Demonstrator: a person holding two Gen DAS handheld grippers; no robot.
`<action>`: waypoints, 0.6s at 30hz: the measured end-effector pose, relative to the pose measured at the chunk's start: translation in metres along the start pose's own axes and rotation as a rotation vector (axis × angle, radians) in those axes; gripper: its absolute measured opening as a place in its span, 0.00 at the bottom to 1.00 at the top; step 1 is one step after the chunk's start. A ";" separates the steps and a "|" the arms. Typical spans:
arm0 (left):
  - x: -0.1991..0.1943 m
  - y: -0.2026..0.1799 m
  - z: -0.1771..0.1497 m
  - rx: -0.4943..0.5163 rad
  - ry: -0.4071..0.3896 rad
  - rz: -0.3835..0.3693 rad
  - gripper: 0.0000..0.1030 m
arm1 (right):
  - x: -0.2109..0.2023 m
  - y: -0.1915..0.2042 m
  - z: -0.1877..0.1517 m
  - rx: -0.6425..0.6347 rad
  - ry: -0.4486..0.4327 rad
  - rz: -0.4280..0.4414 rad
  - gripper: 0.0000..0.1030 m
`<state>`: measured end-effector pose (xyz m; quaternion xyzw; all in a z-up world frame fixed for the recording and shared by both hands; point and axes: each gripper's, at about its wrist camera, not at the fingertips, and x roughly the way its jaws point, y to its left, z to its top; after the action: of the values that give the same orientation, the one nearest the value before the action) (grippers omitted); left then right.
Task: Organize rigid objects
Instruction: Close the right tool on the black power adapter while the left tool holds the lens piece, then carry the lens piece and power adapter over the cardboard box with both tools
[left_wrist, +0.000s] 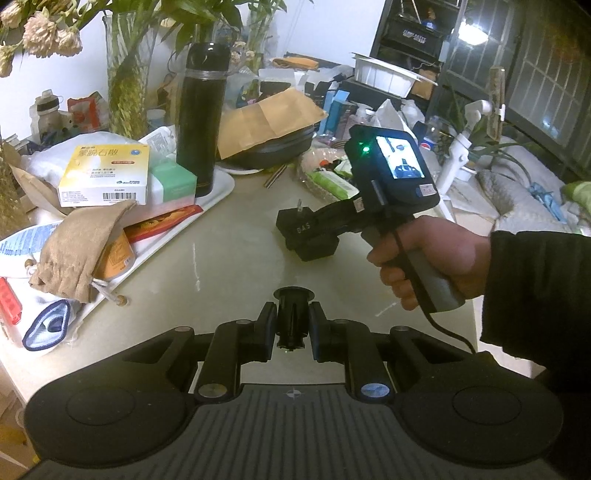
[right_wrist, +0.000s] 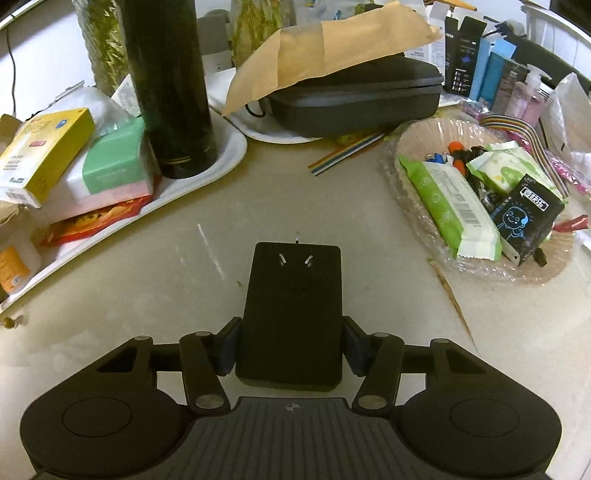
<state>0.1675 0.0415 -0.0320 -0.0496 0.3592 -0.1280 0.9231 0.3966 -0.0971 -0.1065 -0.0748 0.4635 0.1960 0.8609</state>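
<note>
over the bare tabletop (right_wrist: 147, 280) the right gripper (right_wrist: 291, 350) is clamping the black plug adapter (right_wrist: 293, 314) lengthwise - prongs pointing forward - while the left gripper (left_wrist: 293, 325) is pinching a small black spool (left_wrist: 293, 317) upright.

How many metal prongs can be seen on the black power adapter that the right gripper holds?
3. On the black power adapter, two slanted prongs sit side by side on its top face, and one stands at its far edge. More may be hidden.

Matt black plastic adapter (right_wrist: 293, 314), glossy black flask (right_wrist: 170, 85), crinkled brown paper envelope (right_wrist: 325, 48), coarse cloth pouch (left_wrist: 74, 251).
</note>
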 end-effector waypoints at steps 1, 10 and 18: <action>0.000 0.000 0.000 0.000 0.000 0.000 0.18 | -0.002 -0.001 -0.001 -0.001 0.001 0.003 0.56; 0.004 -0.001 -0.002 0.005 0.016 -0.003 0.18 | -0.037 -0.005 -0.014 -0.068 0.004 0.043 0.56; 0.003 -0.003 -0.003 -0.004 0.022 -0.017 0.18 | -0.080 -0.021 -0.034 -0.046 -0.020 0.059 0.56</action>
<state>0.1671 0.0376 -0.0361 -0.0530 0.3690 -0.1357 0.9180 0.3394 -0.1483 -0.0604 -0.0792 0.4522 0.2325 0.8574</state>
